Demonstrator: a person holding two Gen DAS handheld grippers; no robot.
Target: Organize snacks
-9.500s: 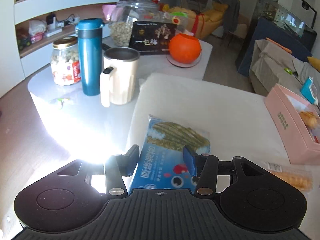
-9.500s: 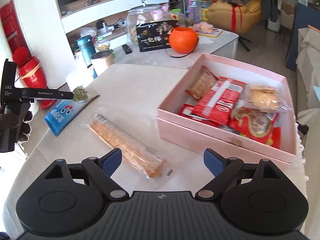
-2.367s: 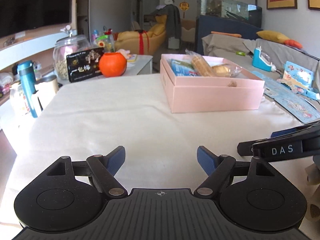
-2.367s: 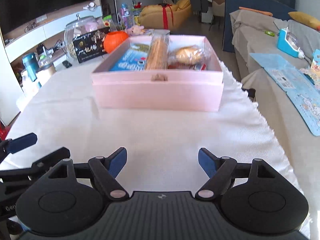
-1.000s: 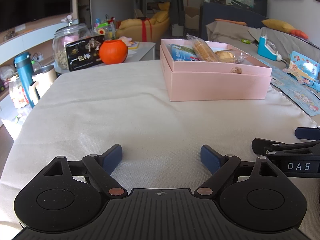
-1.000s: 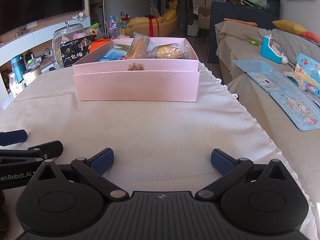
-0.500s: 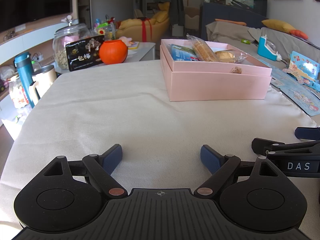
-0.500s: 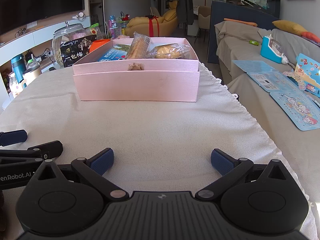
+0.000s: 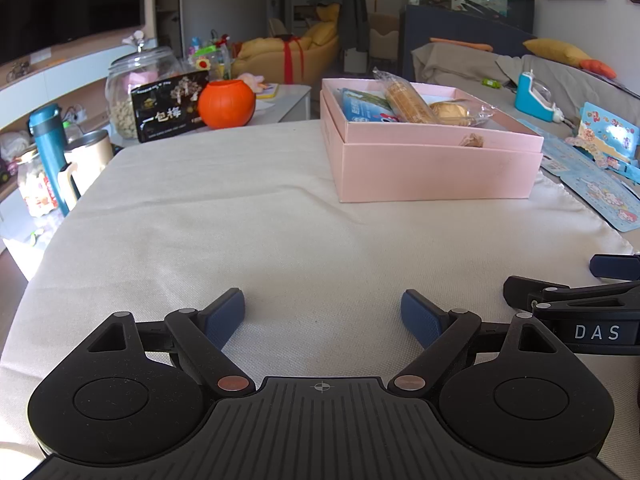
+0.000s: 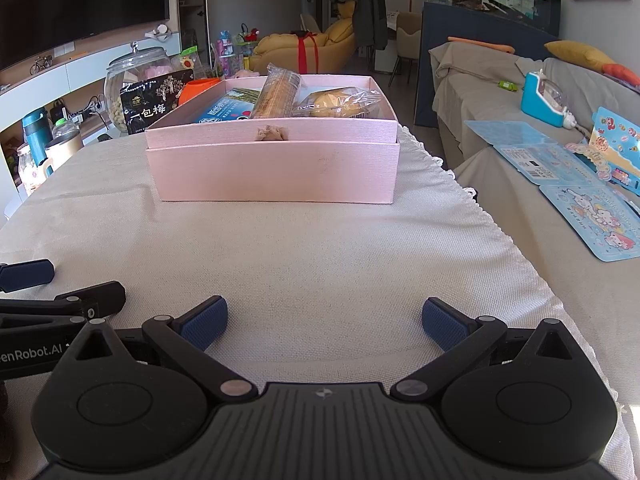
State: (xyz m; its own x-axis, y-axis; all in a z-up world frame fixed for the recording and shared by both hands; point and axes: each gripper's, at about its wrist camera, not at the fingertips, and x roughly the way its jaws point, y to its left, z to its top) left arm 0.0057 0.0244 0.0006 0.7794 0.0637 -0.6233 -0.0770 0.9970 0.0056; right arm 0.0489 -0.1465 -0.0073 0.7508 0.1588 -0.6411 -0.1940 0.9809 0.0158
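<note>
Snacks boxed — both grippers empty, jaws wide.
Pink box [image 10: 276,168] at 12 o'clock: crinkly packets [image 10: 338,105] look light, crushable — pinch an end seam.

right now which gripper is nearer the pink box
Right, though only slightly. The right gripper faces the pink box almost head-on; the left gripper sits beside it, with the box ahead and to its right.

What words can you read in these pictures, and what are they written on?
"DAS": on the side of the right tongs.
"enRobot.AI" (start cut off): on the side of the left tongs.
"一包梅": on the black box beside the orange pumpkin.
Blue snack packet in the pink box: print too blurred to read.
Blue sticker sheets: too small.
</note>
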